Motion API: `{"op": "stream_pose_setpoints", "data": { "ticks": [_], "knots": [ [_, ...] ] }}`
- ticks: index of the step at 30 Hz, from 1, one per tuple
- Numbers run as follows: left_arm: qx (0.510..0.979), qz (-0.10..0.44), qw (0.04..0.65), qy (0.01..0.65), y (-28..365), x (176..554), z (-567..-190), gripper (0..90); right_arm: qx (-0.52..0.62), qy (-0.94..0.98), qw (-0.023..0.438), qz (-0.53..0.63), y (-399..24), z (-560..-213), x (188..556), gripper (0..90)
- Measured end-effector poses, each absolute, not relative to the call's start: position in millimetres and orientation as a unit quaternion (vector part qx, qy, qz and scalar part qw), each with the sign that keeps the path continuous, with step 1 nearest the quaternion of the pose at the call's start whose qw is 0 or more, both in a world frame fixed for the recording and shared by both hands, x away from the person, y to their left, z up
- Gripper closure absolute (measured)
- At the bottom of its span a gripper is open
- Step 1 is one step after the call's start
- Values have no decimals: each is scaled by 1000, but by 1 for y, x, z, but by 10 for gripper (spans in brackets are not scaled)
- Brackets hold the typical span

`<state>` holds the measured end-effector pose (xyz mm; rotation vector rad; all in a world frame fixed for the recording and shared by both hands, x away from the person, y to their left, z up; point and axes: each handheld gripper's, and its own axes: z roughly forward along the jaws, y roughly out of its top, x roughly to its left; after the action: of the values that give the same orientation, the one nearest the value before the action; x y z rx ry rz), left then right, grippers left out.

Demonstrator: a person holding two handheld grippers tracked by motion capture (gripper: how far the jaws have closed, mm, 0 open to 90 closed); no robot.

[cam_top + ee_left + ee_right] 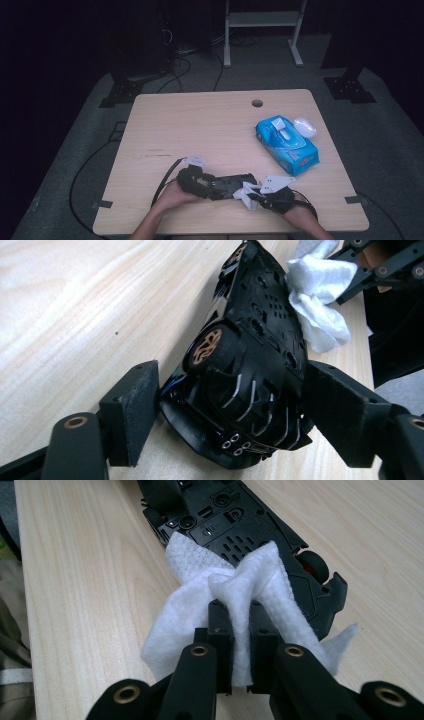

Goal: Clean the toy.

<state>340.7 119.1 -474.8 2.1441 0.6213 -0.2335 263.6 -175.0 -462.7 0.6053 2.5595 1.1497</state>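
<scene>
Down at the near edge of the pale wooden tabletop (200,125), a black plastic toy car (231,185) lay turned over, its underside and bronze-spoked wheels facing up. The left gripper (202,184) had it by one end, jaws spread wide and pressed against both flanks of the body, as the left gripper view showed (235,405). From the other side came the right gripper (255,192), jaws pinched nearly together on a crumpled white wet wipe (235,595), and that wipe was resting against the car's underside (235,525). Well apart, toward the right side of the tabletop, sat a blue soft pack of wipes (287,144) with its flap up, and a white oval lid-like object (305,127) lay just beside it.
</scene>
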Motion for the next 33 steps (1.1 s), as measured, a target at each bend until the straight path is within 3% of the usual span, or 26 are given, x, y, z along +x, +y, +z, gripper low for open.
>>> {"op": "stream_pose_setpoints", "data": {
  "ticks": [3,7,10,12,18,27,33],
  "knots": [
    [860,-112,430,249,118,341,-476,244,203,884,140,396,-175,-463,261,836],
    [868,-126,427,221,114,336,-476,320,197,887,138,394,-175,-465,256,836],
    [901,-37,400,166,105,323,-474,461,185,907,133,353,-172,-474,255,835],
    [905,-42,393,161,103,324,-471,471,194,902,133,363,-172,-473,255,835],
    [900,22,418,120,104,317,-466,558,206,888,137,388,-175,-460,260,833],
    [898,91,418,107,100,311,-467,582,230,850,137,454,-184,-429,263,832],
    [896,100,419,108,98,312,-468,582,230,846,130,463,-150,-413,279,825]
  ]
}}
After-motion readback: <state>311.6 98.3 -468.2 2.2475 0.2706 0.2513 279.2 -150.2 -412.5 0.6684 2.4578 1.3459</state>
